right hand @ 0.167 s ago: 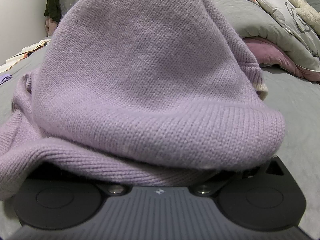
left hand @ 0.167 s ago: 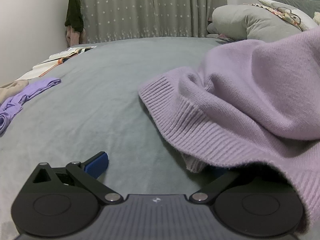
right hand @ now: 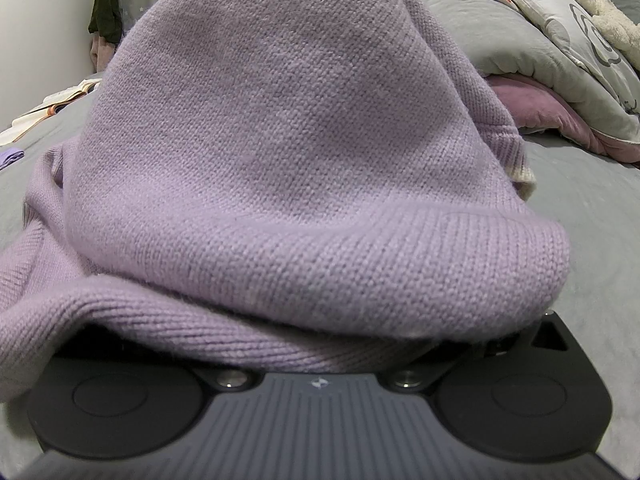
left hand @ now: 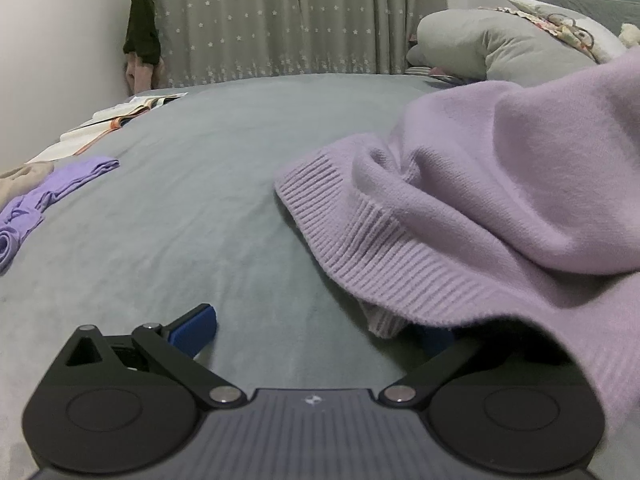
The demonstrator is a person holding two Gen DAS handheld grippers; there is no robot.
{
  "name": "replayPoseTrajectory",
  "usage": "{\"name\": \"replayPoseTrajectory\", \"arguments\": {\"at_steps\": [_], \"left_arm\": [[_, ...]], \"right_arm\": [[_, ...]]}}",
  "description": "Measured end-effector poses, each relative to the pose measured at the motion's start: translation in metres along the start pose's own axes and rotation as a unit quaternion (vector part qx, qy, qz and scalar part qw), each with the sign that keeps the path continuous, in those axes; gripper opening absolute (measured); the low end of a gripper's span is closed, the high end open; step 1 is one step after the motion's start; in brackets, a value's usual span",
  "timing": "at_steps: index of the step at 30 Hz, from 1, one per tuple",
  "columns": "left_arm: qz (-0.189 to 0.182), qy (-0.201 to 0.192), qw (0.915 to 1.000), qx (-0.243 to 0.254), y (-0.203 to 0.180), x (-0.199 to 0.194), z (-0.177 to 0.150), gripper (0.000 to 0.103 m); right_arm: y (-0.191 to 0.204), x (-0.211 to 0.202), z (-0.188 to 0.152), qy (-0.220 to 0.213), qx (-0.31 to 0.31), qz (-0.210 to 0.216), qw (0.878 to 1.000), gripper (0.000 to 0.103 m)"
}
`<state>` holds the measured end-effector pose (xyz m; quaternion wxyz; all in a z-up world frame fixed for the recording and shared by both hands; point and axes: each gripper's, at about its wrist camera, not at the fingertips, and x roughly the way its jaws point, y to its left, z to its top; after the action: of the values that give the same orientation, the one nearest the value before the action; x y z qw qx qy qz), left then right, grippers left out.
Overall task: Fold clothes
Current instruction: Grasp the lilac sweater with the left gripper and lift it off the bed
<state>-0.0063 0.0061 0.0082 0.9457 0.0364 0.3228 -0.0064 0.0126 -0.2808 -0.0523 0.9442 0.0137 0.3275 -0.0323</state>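
A lilac knit sweater (left hand: pixel 500 200) lies bunched on the grey bed sheet (left hand: pixel 200 220), its ribbed hem toward me. My left gripper (left hand: pixel 316 332) sits low on the sheet and is open, nothing between its fingers. Its left blue pad (left hand: pixel 196 328) is bare, while the right finger is tucked under the sweater's hem. In the right wrist view the sweater (right hand: pixel 300 140) is draped over my right gripper (right hand: pixel 320 344) and hides both fingertips. The outer linkage (right hand: pixel 552 336) stands spread wide, as on an open gripper.
A purple garment (left hand: pixel 48 196) and a beige one lie at the left edge of the bed, with open books (left hand: pixel 116 120) behind them. Pillows and a quilt (right hand: pixel 560 60) pile up at the right. A starred curtain (left hand: pixel 300 20) hangs behind the bed.
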Motion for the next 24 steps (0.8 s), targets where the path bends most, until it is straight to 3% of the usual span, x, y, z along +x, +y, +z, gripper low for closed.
{"name": "replayPoseTrajectory", "arguments": {"at_steps": [4,7,10,12,14,15,17,18,20,22,24], "left_arm": [[0.022,-0.019,0.9985,0.046,-0.001,-0.029,0.014,0.102],[0.016,-0.071,0.9927,0.096,-0.001,-0.066,0.015,0.103],[-0.045,-0.092,0.981,0.164,-0.015,-0.088,0.014,0.103],[-0.075,-0.118,0.9669,0.213,-0.035,-0.098,0.008,0.103],[-0.1,-0.137,0.9536,0.249,-0.063,-0.099,-0.004,0.103],[-0.109,-0.14,0.9479,0.264,-0.076,-0.097,-0.009,0.103],[-0.095,-0.142,0.9359,0.308,-0.118,-0.082,-0.017,0.103],[-0.078,-0.149,0.9289,0.33,-0.141,-0.073,-0.022,0.103],[-0.052,-0.168,0.9137,0.366,-0.183,-0.056,-0.023,0.103],[-0.043,-0.182,0.9033,0.386,-0.212,-0.041,-0.016,0.103],[-0.031,-0.192,0.8929,0.406,-0.245,-0.027,-0.011,0.103]], "right_arm": [[-0.021,-0.017,0.004,0.046,-0.011,0.053,0.997,0.103],[-0.036,-0.03,0.008,0.081,-0.019,0.093,0.992,0.103],[-0.071,-0.052,0.014,0.121,-0.019,0.116,0.986,0.103],[-0.107,-0.071,0.02,0.121,0.009,0.104,0.987,0.103],[-0.13,-0.1,0.011,0.1,0.017,0.052,0.994,0.103],[-0.121,-0.112,0.005,0.09,0.008,0.015,0.996,0.103],[-0.114,-0.103,0.014,0.089,0.024,-0.034,0.995,0.103],[-0.12,-0.102,0.014,0.089,0.063,-0.057,0.992,0.103],[-0.137,-0.093,0.012,0.104,0.129,-0.061,0.984,0.103],[-0.135,-0.095,0.004,0.135,0.181,-0.025,0.974,0.103],[-0.127,-0.103,-0.003,0.126,0.191,-0.009,0.974,0.103]]}}
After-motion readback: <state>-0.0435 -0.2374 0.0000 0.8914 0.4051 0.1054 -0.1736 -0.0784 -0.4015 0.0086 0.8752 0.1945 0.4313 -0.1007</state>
